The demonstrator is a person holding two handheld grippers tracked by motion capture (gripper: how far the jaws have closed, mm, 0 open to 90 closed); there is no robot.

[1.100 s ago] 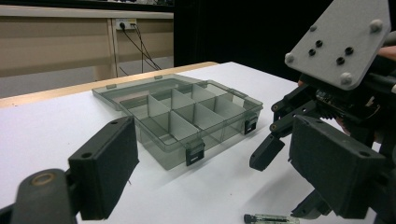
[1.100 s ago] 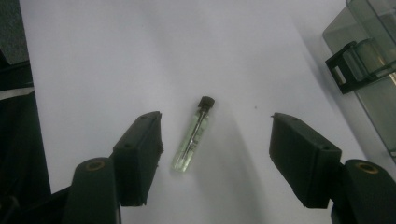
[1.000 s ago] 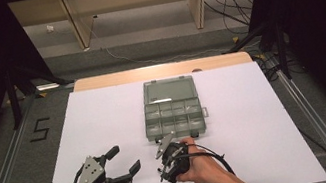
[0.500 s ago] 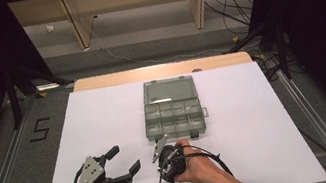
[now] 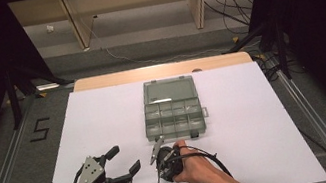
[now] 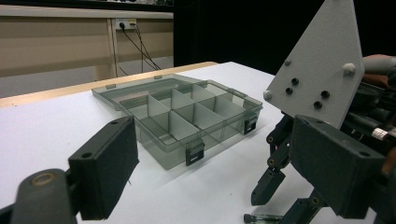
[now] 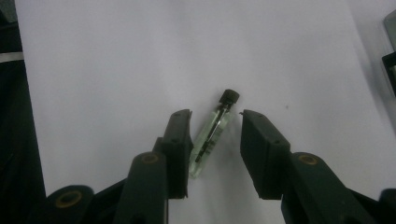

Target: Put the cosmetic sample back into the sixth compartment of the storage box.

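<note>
Lighting is even and overhead; the white table top (image 5: 257, 120) is bright, the surroundings to either side fall to near black. Shadows are soft: a faint one lies under the right gripper (image 7: 212, 135), between and just ahead of its jaws, around the small clear vial (image 7: 212, 135). In the left gripper view the near jaws are blurred and grainy, while the clear compartment box (image 6: 187, 116) beyond them is reasonably sharp, with mild glare on its walls. The right gripper view is dim and soft at its corners.
</note>
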